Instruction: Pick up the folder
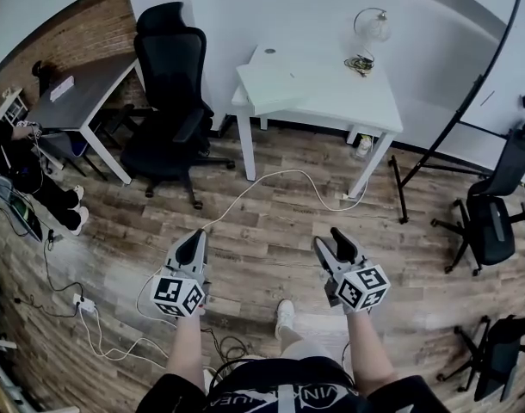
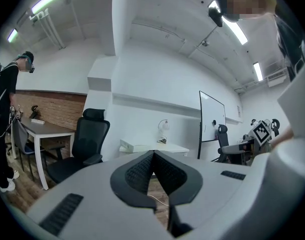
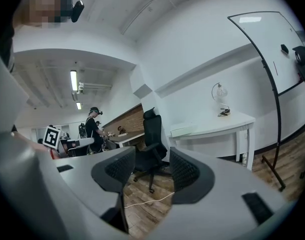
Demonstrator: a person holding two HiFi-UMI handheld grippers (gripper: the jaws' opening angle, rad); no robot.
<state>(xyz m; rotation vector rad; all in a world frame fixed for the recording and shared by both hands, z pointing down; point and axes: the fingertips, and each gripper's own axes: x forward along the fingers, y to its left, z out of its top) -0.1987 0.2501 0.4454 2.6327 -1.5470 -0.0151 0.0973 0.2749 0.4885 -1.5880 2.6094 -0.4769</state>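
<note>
Far off, on left end of smooth white table (image 1: 331, 97), flat white rectangular folder (image 1: 271, 80). Near, over wood-plank floor (image 1: 271, 243): left tongs (image 1: 195, 237) pinched together, empty; right tongs (image 1: 330, 239) partly apart, ribbed dark pads (image 3: 185, 171) gripping nothing.

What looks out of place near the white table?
A loose white cable snakes across the floor in front of the white table, across the walking path: a likely trip hazard. The folder lies askew at the table's left corner.
</note>
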